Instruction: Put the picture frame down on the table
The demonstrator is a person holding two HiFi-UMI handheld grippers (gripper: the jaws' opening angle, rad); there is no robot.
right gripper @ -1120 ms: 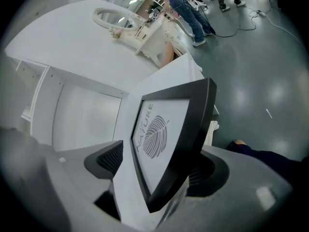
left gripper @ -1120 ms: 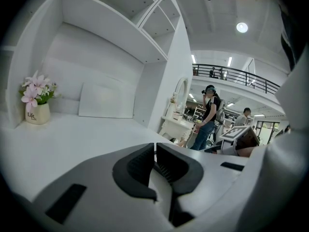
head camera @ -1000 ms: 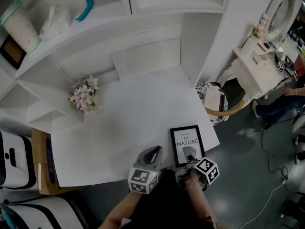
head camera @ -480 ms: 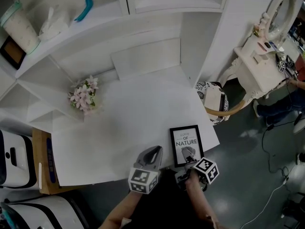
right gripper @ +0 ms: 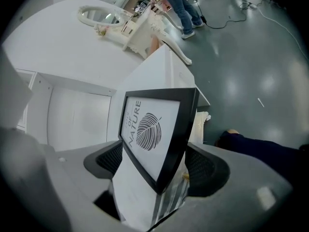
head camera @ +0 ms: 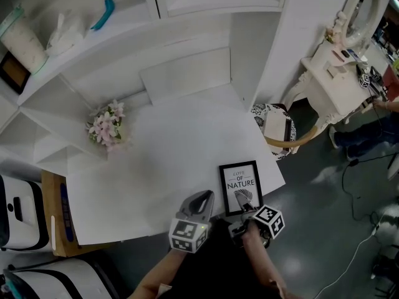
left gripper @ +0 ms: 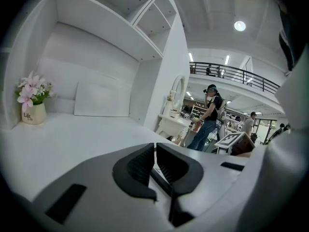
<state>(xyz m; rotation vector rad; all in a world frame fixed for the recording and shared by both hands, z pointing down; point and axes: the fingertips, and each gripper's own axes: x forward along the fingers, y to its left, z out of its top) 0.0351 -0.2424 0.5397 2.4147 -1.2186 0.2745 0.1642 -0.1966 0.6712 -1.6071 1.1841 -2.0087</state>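
Note:
The picture frame (head camera: 240, 185) is black with a white print of a leaf and words. It lies face up over the white table's (head camera: 174, 148) front right corner. My right gripper (head camera: 248, 205) is shut on its near edge. In the right gripper view the picture frame (right gripper: 152, 129) stands tilted between the two dark jaws of that gripper (right gripper: 155, 163). My left gripper (head camera: 201, 199) hovers at the table's front edge, just left of the frame. Its jaws (left gripper: 155, 153) are together with nothing in them.
A small vase of pink flowers (head camera: 106, 126) stands at the table's back left, and a white board (head camera: 187, 73) leans against the back wall. Shelves rise above. A white dressing table with a mirror (head camera: 340, 73) and a patterned seat (head camera: 274, 126) stand on the right.
Almost nothing: the whole head view has shifted slightly left and up. The frame stays in the right gripper at the table's corner, and the left gripper stays put.

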